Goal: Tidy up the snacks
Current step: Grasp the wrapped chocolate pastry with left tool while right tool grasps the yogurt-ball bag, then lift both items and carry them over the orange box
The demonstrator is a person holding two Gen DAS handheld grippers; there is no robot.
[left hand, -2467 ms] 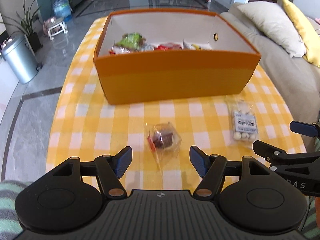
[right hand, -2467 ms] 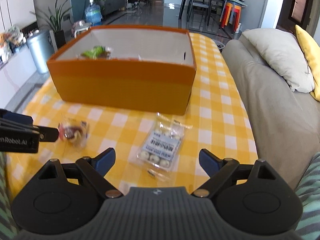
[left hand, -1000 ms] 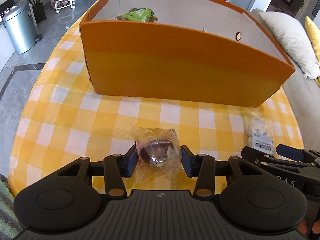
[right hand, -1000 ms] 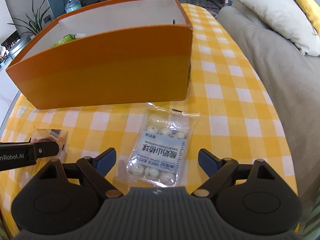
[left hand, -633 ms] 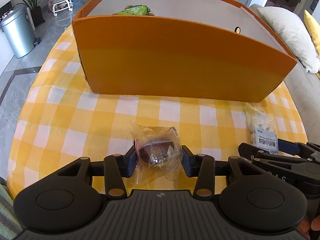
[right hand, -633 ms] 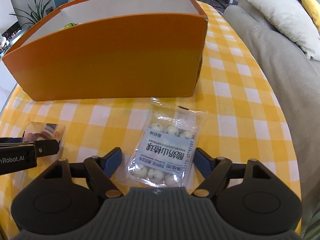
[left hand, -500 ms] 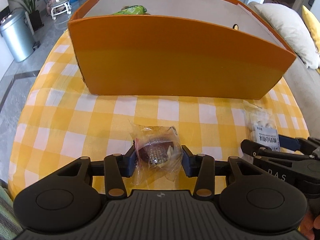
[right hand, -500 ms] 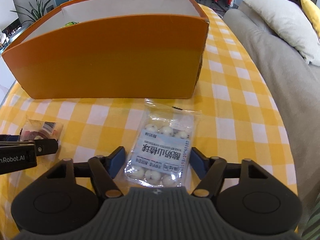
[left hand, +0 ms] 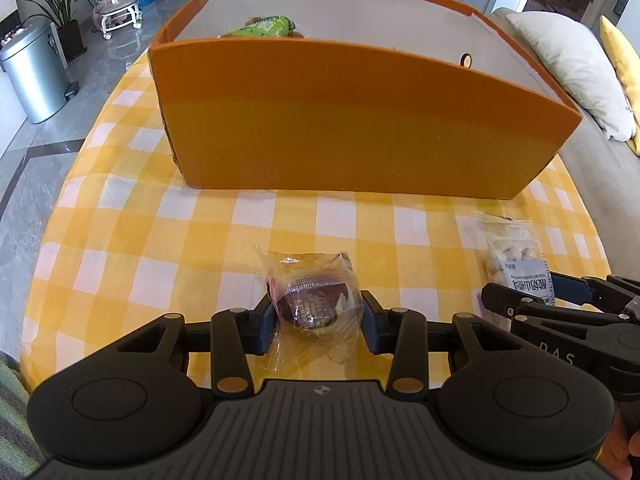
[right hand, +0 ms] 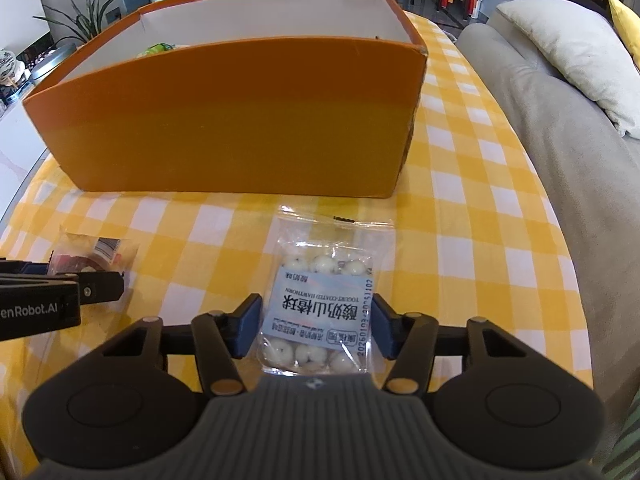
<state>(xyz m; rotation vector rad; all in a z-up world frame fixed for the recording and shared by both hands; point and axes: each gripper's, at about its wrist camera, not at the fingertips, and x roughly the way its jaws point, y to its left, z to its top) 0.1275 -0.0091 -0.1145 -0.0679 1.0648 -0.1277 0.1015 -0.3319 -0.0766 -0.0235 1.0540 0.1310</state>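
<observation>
An orange box (left hand: pixel 360 128) with white inner walls stands on the yellow checked table; a green snack bag (left hand: pixel 264 26) lies inside it. My left gripper (left hand: pixel 318 326) is shut on a clear-wrapped dark cake (left hand: pixel 314 300), low over the cloth in front of the box. My right gripper (right hand: pixel 316 330) is shut on a clear bag of white yogurt balls (right hand: pixel 324 304), to the right of the cake. The box also shows in the right wrist view (right hand: pixel 240 120), and the cake (right hand: pixel 92 260) at far left there. The ball bag shows at the right of the left wrist view (left hand: pixel 516 258).
The checked tablecloth (left hand: pixel 140 240) covers a round-edged table. A grey sofa (right hand: pixel 560 140) with a beige pillow (right hand: pixel 580 32) runs along the right side. A metal bin (left hand: pixel 32 72) and plants stand on the floor to the left.
Both grippers have come down and forward onto their snacks. The left closed on the cake about a second ago; the right jaws closed in on the ball bag over the last half second.
</observation>
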